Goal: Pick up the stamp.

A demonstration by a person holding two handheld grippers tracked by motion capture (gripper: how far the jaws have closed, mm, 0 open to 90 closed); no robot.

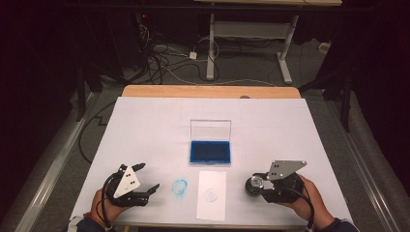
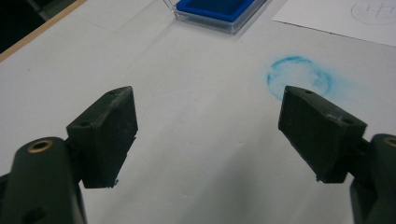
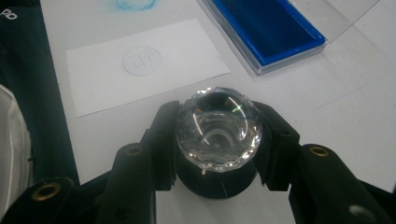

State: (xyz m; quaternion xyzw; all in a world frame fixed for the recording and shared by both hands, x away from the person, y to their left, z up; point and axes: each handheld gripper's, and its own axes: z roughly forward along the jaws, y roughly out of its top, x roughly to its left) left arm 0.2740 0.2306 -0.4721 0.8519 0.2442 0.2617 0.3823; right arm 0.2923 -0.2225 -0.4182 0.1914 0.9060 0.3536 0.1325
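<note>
Jaws of the right gripper [image 3: 217, 140] are clamped on a round stamp [image 3: 218, 135] with a faceted clear crystal top and a dark base, one pad on each side of it. In the high view the same right gripper [image 1: 261, 183] sits at the near right of the table, the stamp [image 1: 255, 184] standing upright on the white table cover [image 1: 145, 125] just right of the paper slip. The left gripper [image 1: 145, 180] rests at the near left, held in the person's left hand [image 1: 104, 208]; its jaws stand wide apart with nothing between them, and in the left gripper view the left gripper [image 2: 208, 135] shows bare white cover between its two black pads.

Just beyond the left gripper's tips lies a smudged blue ring print [image 1: 180, 187] stamped straight onto the cover. Beside it, to the right, lies a white paper slip [image 1: 212, 195] bearing a faint round stamp mark [image 1: 211, 195]; the slip lies between the ring print and the stamp, apart from both.

Farther back, near the table's middle, a blue ink pad [image 1: 210, 152] sits in its clear plastic case, the lid [image 1: 210, 129] standing upright behind it. Beyond the cover, the wooden table edge [image 1: 210, 91] shows.
</note>
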